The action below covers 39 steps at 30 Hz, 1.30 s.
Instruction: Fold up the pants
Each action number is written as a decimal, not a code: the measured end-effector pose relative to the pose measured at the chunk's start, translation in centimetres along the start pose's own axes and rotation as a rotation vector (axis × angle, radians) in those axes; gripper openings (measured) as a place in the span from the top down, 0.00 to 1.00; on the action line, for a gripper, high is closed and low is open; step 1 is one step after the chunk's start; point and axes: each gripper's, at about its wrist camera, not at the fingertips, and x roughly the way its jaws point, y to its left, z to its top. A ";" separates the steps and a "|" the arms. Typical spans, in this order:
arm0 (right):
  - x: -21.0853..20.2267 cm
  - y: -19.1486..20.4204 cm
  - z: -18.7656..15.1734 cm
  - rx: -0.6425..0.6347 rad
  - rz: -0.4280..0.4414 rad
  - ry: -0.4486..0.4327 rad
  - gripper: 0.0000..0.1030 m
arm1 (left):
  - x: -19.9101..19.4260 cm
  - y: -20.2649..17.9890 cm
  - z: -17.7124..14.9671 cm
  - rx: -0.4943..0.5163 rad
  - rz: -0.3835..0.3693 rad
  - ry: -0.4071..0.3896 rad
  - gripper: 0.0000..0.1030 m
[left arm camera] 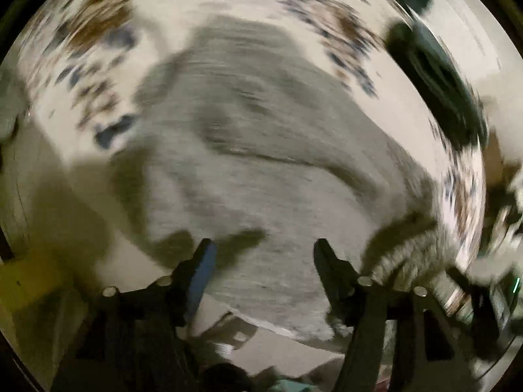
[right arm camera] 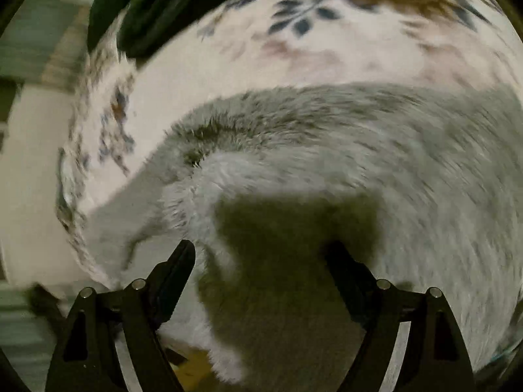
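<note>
Both frames blurred. Grey fuzzy fleece pants (left arm camera: 261,170) lie spread flat on the white floral-print bedsheet (left arm camera: 98,49), probably laid out for the next fold. Left claw (left arm camera: 264,254) has its jaws apart with nothing between them, pants just ahead and below. Right claw (right arm camera: 261,258) also spread wide and empty, above the pants (right arm camera: 327,163), its shadow on the fleece.

Light: dim, warm.
Blur: heavy smear across the pants (left arm camera: 268,150).
Shadow: dark patch on pants' near fur.
Edges: fisheye bending, black corners.
</note>
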 end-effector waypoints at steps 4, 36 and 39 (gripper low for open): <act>-2.6 -1.8 -2.5 0.113 0.073 -0.045 0.18 | 0.3 5.0 0.9 -0.165 -0.050 -0.020 0.39; 1.1 0.7 7.0 0.279 -0.071 0.244 0.19 | 7.0 -11.4 -10.2 0.214 -0.216 0.223 0.85; 2.8 0.2 7.7 0.339 -0.069 0.229 0.63 | 6.6 -11.8 -9.8 0.228 -0.230 0.181 0.88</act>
